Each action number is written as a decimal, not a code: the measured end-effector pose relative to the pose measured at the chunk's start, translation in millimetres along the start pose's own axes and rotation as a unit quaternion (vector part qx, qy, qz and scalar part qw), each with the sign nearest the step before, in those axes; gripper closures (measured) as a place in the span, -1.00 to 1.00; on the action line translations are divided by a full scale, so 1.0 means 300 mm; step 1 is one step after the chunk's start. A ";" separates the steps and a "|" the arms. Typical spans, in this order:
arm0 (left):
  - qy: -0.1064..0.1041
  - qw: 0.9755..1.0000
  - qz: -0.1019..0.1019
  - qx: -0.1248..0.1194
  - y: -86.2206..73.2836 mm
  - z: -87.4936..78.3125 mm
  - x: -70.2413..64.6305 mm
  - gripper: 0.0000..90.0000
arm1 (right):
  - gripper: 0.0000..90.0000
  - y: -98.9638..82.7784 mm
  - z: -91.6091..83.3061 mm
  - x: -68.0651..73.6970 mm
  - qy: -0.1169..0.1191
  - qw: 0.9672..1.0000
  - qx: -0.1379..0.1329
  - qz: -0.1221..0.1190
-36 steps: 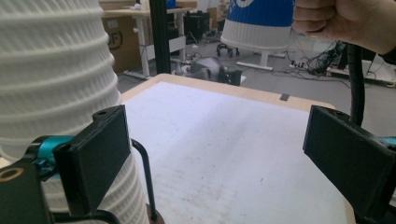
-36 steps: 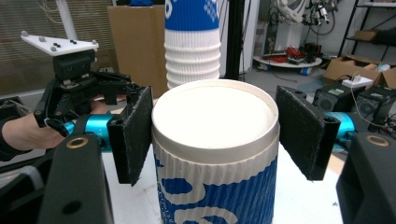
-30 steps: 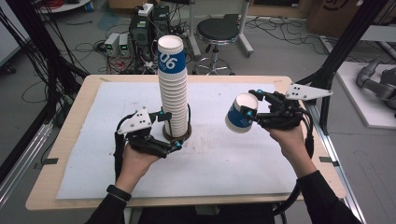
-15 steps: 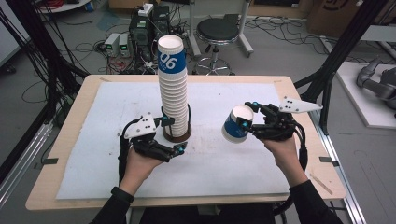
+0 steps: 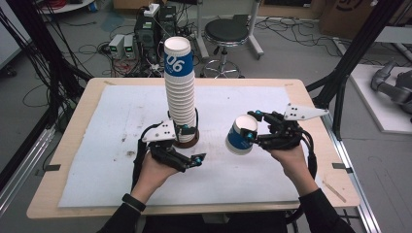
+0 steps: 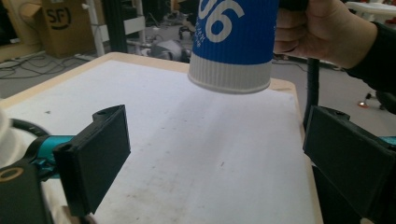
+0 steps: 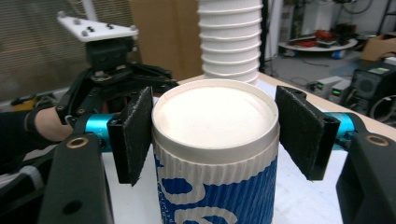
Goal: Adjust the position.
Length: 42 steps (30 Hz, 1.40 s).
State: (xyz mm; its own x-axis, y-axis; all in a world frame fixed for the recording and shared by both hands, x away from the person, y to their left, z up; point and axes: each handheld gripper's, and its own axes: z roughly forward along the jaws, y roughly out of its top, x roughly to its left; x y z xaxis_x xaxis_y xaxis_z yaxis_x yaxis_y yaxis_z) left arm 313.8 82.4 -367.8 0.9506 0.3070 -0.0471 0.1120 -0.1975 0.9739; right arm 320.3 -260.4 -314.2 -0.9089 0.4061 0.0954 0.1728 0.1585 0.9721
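A tall stack of white ribbed paper cups (image 5: pixel 180 97), topped by a blue "06" cup, stands mid-table on a dark round base (image 5: pixel 190 142). My left gripper (image 5: pixel 192 144) sits low just right of that base, jaws wide open with nothing between them (image 6: pixel 224 158). My right gripper (image 5: pixel 252 126) is shut on a single blue-and-white cup (image 5: pixel 240 137) and holds it tilted above the mat, right of the stack. In the right gripper view the pads (image 7: pixel 135 135) clamp this cup (image 7: pixel 215 140) just below its rim. The same cup (image 6: pixel 233 42) hangs ahead in the left gripper view.
A white mat (image 5: pixel 121 111) covers most of the wooden table (image 5: pixel 311 194). Behind the far edge are a black stool (image 5: pixel 233 31), electronics boxes and cables on the floor. A black frame post (image 5: pixel 340 82) rises at the right.
The right hand has lowered the held cup and brought it a little left, toward the stack. The left gripper has slid slightly right beside the stack's base.
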 end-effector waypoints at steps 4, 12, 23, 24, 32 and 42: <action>-0.019 1.000 -0.001 0.006 0.006 0.033 -0.008 -0.84 | -0.30 -0.001 0.015 0.012 0.020 1.000 0.003 -0.002; -0.051 0.999 0.000 0.013 0.014 0.090 -0.024 -0.84 | -0.30 -0.007 0.035 0.032 0.046 0.999 0.012 -0.002; -0.078 0.997 0.003 0.016 0.014 0.168 -0.057 -0.84 | -0.30 -0.012 0.074 0.062 0.076 0.997 0.020 -0.001; -0.078 0.997 0.004 0.018 0.013 0.173 -0.059 -0.84 | -0.30 -0.013 0.078 0.065 0.080 0.997 0.022 0.003; -0.075 0.997 -0.003 0.027 0.005 0.202 -0.060 -0.84 | -0.30 -0.015 0.093 0.074 0.093 0.995 0.022 0.004; -0.083 0.996 -0.002 0.024 0.004 0.204 -0.057 -0.59 | -0.29 -0.015 0.094 0.073 0.094 0.995 0.022 0.004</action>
State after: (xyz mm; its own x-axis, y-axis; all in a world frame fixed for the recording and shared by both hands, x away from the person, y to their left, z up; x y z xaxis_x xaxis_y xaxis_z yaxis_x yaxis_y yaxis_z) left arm 315.3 19.8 -379.3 0.9844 0.1503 -0.0909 0.1258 -0.2415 0.9622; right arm 310.2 -226.8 -322.6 -0.9618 0.2316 0.1457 0.1931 0.1972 0.9612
